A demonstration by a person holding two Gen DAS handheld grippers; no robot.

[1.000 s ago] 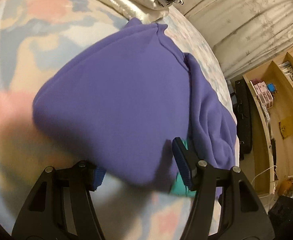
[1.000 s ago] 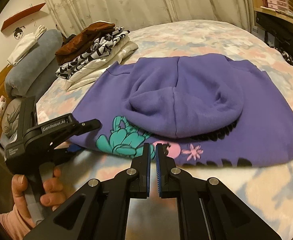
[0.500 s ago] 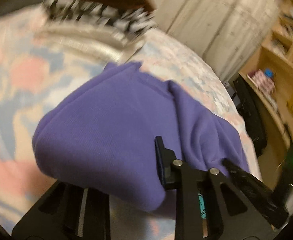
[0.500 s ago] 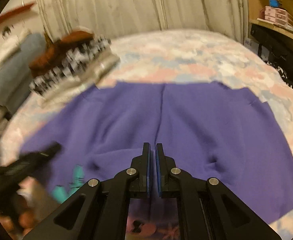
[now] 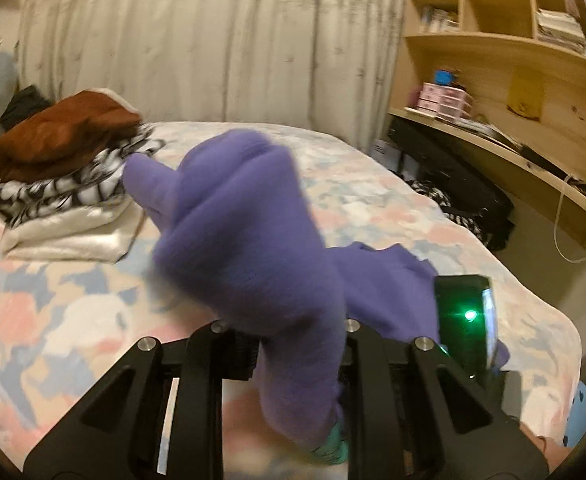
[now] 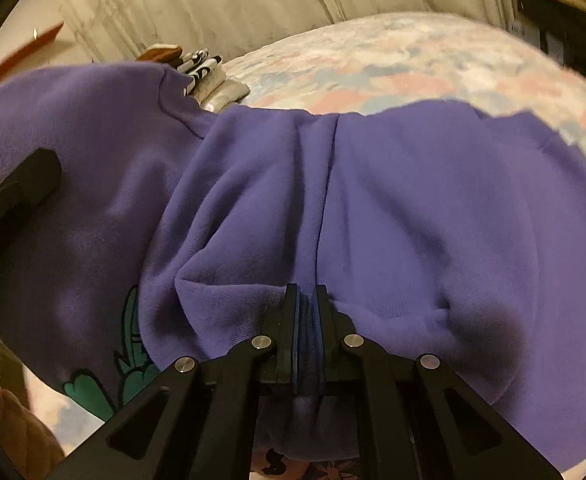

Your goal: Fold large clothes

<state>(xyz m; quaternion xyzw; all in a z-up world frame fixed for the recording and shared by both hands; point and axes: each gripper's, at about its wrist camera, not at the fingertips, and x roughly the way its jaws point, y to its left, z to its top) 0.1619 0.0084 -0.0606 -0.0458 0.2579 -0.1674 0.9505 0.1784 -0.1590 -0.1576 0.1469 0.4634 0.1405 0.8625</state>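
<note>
Your left tool (image 5: 299,354) has just closed its jaws on a thick bunch of the purple fleece hoodie (image 6: 413,216), and that end hangs lifted above the bed with the pastel patchwork cover (image 5: 53,304). Your right tool (image 6: 305,316) is clamped together on a fold of the same hoodie near its middle seam, low against the bed. The rest of the garment lies spread toward the bed's far edge.

Carry the raised end across in one smooth arc so the fleece drapes instead of bunching. Keep the right tool low as the hinge of the fold. Aim to lay edge on edge, and let go only when the cloth lies flat. Steer clear of the pile of folded brown, black-and-white and cream clothes (image 5: 69,184) near the far left corner of the bed.
</note>
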